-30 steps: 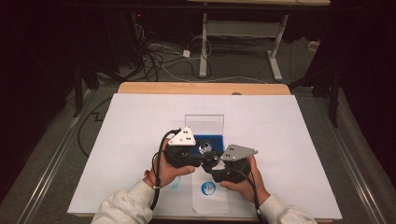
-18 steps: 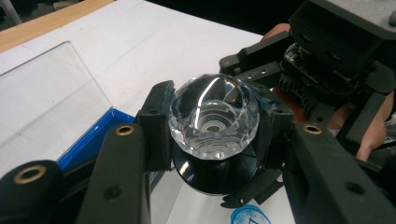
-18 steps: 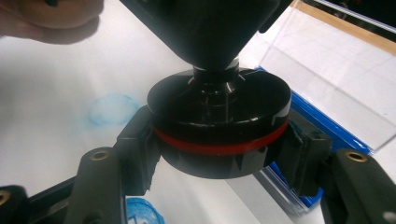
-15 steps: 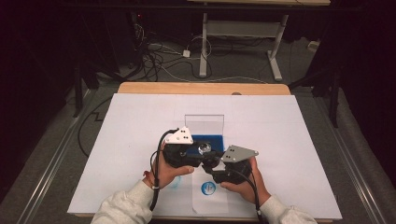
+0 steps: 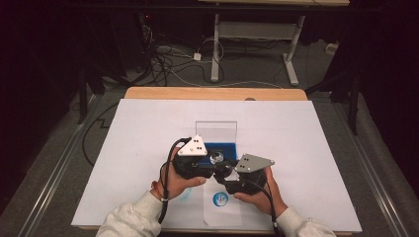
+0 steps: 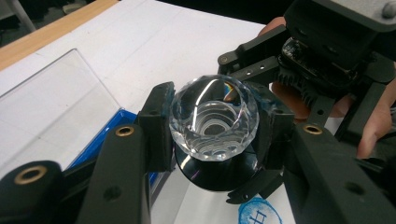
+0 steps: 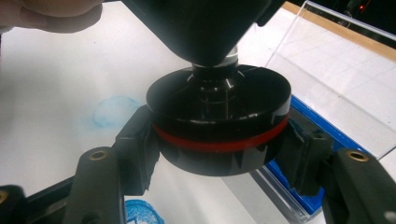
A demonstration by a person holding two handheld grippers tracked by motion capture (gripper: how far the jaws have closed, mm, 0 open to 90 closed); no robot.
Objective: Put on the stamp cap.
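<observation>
A clear faceted crystal knob (image 6: pixel 214 119) sits on top of a round black base with a red band (image 7: pixel 218 119). Both are held above the white paper, in front of the blue case. My left gripper (image 6: pixel 215 135) is shut on the crystal knob (image 5: pixel 216 159), one jaw on each side of it. From the other side, my right gripper (image 7: pixel 219 154) is shut on the black base, its jaws pressing on the rim. In the high view the left gripper (image 5: pixel 213 165) and the right gripper (image 5: pixel 223 173) meet tip to tip near the table's front middle.
A blue case (image 7: pixel 303 126) with an upright clear lid (image 5: pixel 216 131) stands just behind the grippers. White paper (image 5: pixel 296 128) covers the wooden table. Blue round stamp marks (image 5: pixel 221 199) lie on the paper near the front edge. Cables and a desk frame are on the floor beyond.
</observation>
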